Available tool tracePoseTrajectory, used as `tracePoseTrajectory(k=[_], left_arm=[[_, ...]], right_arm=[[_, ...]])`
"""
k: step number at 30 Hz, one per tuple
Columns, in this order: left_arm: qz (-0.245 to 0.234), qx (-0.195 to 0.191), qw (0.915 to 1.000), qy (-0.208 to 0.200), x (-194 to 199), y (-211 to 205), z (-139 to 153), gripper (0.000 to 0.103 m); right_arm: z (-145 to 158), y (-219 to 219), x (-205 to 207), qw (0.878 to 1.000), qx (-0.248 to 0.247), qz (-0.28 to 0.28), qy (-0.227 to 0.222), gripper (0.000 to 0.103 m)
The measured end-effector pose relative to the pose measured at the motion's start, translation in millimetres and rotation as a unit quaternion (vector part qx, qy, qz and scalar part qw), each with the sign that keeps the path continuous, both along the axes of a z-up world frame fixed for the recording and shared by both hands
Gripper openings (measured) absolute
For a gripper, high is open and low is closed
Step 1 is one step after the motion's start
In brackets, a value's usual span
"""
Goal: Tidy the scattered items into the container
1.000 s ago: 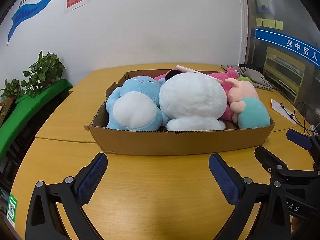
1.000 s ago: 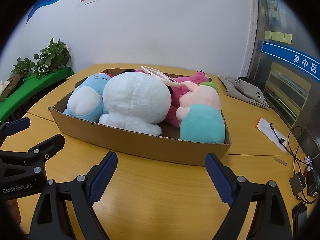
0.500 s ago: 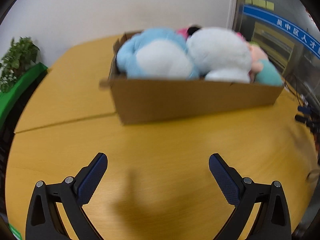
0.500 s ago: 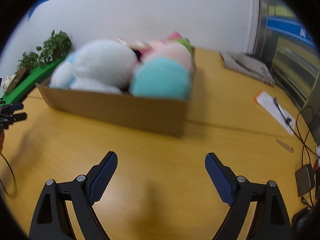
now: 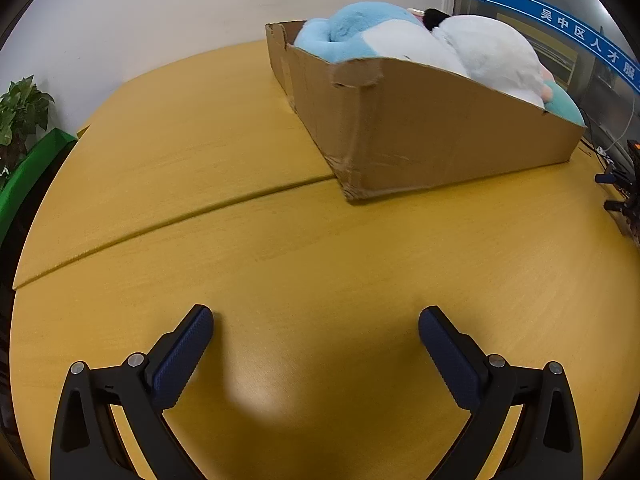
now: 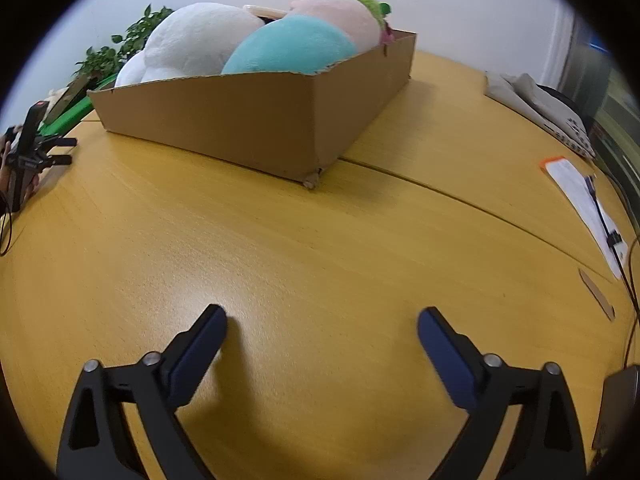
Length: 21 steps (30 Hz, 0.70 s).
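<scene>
The left gripper (image 5: 316, 320) has its jaws spread wide with nothing between them; the cardboard box (image 5: 420, 128) sits ahead of the jaws and off to the right, on the yellow table (image 5: 200, 152); a blue plush (image 5: 352, 32) and a white plush (image 5: 492, 48) fill it. The right gripper (image 6: 322, 320) is spread wide too, holding nothing; the box is ahead, off to the left, with a teal plush (image 6: 292, 48) inside and maybe a pink one behind it.

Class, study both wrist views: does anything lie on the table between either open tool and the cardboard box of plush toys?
Nothing visible does. Only bare table lies between the left tool and the cardboard box, and likewise ahead of the right tool.
</scene>
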<state>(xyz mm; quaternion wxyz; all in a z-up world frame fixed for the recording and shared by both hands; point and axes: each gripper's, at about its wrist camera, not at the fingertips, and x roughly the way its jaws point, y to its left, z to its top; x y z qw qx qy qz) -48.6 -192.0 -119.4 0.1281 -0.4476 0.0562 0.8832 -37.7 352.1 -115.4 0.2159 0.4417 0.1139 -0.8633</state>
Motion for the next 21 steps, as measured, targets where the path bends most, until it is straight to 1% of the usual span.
tracePoseTrajectory(k=[5, 10, 21], left_arm=[[0.0, 0.001, 1.0, 0.0, -7.0, -0.7, 0.8, 0.103], [-0.001, 0.0, 1.0, 0.0, -2.3, -2.5, 3.3, 0.103], [-0.001, -0.001, 1.0, 0.0, 1.1, -0.5, 8.0, 0.103]], right_arm=[[1.0, 0.1, -0.9, 0.999, -0.005, 0.038, -0.002, 0.103], [0.5, 6.7, -7.8, 0.995, -0.005, 0.095, 0.0, 0.103], [0.3, 6.6, -14.3, 0.995, -0.003, 0.098, 0.001, 0.103]])
